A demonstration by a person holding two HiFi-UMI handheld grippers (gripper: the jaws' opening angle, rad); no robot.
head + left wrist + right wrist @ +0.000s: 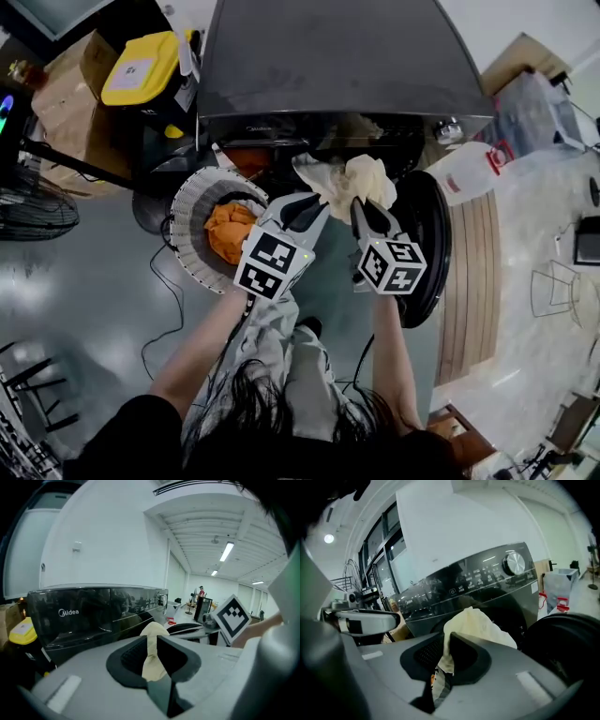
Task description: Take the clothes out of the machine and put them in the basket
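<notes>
- Two grippers meet at the middle of the head view: the left gripper (pixel 307 210) and the right gripper (pixel 367 216), side by side and near each other, both pointing toward the top of the frame.
- Between them we hold one cream cloth (pixel 361 178). It hangs clear of everything, just in front of the dark front of the washing machine (pixel 337 66), which fills the upper centre.
- Its long axis runs across the frame from left to right. A thinner, flatter end lies at the left gripper, and a fuller, crumpled bunch sits at the right gripper.
- In the left gripper view the jaws are closed on a narrow strip of the cloth, which stands nearly upright from the pinch toward the middle of the frame.
- In the right gripper view the jaws are likewise clamped on the cloth, and its bulk billows up and to the right above them.
- Left of the left gripper sits the white ribbed basket (pixel 187 220), with orange clothes (pixel 228 230) lying in it. The cream cloth is to the right of the basket's rim and not over it.
- Right of the right gripper, the round dark door (pixel 433 234) stands swung open.
- At the upper left of the head view, a yellow-lidded box (pixel 141 67) rests beside the machine.
</notes>
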